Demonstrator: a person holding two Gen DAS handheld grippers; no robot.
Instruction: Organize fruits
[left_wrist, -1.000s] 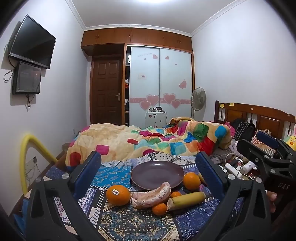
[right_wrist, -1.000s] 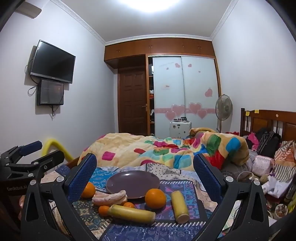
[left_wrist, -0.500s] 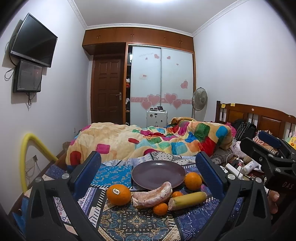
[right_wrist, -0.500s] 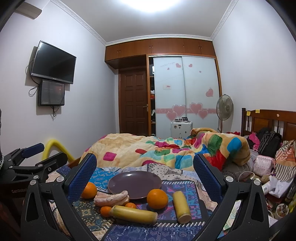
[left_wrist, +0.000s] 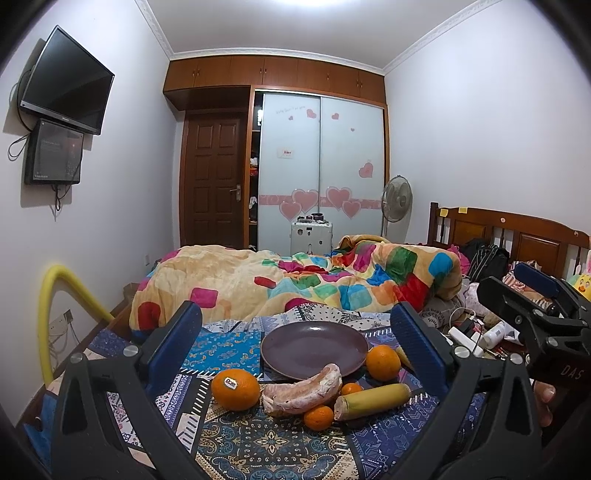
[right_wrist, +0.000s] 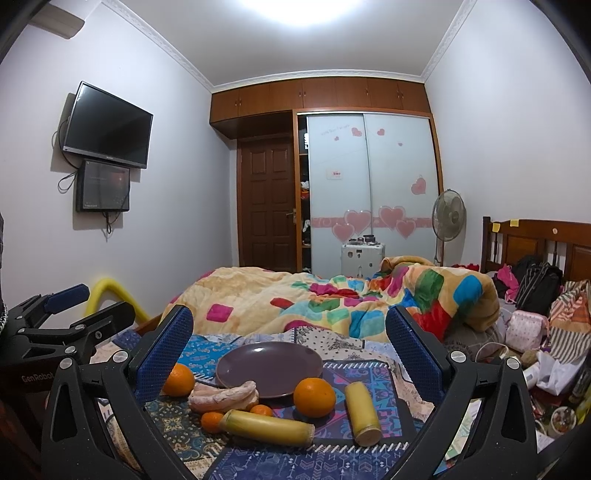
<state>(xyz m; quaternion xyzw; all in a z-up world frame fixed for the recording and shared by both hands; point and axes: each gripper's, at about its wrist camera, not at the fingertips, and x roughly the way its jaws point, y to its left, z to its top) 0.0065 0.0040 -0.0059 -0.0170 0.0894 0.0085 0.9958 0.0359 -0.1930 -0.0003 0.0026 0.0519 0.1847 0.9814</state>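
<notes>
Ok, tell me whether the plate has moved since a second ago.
No. The plate sits on the same patch of cloth, with the pale fruit at its near rim.

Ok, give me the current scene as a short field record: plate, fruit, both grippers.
plate: purple plate, nothing inside it
large oranges: sticker orange left of plate; second orange at plate's right front
small oranges: two, and, in front of plate
yellow stalks: long stalk lying across; short stalk to the right
pinkish piece: against plate's front rim
left gripper: open, holding nothing
right gripper: open, holding nothing
surface: patterned cloth
</notes>
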